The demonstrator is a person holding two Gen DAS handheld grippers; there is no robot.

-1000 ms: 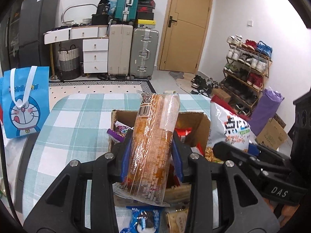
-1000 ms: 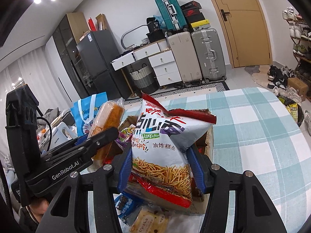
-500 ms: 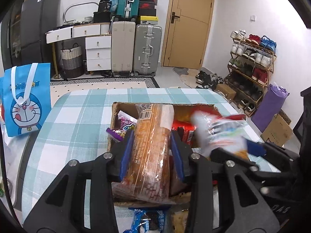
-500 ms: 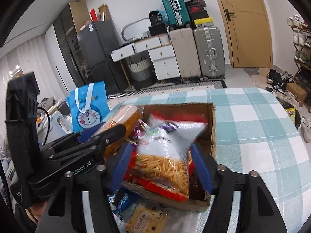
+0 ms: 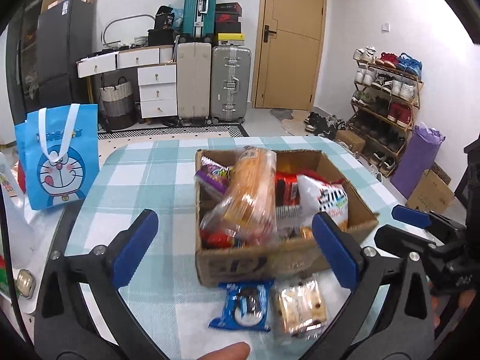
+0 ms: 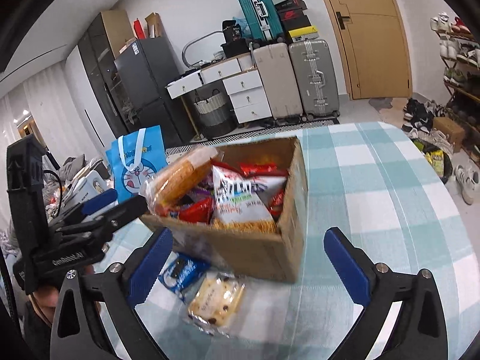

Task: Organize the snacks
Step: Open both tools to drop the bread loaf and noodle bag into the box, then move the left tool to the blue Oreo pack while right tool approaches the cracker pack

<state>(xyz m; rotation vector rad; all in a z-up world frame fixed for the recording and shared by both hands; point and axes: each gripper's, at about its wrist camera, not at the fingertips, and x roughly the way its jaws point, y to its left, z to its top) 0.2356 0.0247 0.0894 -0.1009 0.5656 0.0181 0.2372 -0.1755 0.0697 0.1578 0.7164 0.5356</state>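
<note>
A table under a teal-and-white checked cloth (image 5: 144, 180) carries an open brown cardboard box (image 5: 282, 262) crammed with snacks; an orange cracker sleeve in clear wrap (image 5: 252, 198) leans blurred inside it beside a white chip bag (image 5: 327, 198). The left gripper (image 5: 234, 246) and right gripper (image 6: 249, 258) are both opening wide, pads touching nothing; a blue cookie packet (image 5: 244, 306) and a pale biscuit packet (image 5: 300, 309) lie on the cloth just before the box.

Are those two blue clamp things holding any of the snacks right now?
No. Both are empty, their jaws opening: the left gripper just freed the orange pack, the right gripper the white bag, both in the box.
</note>
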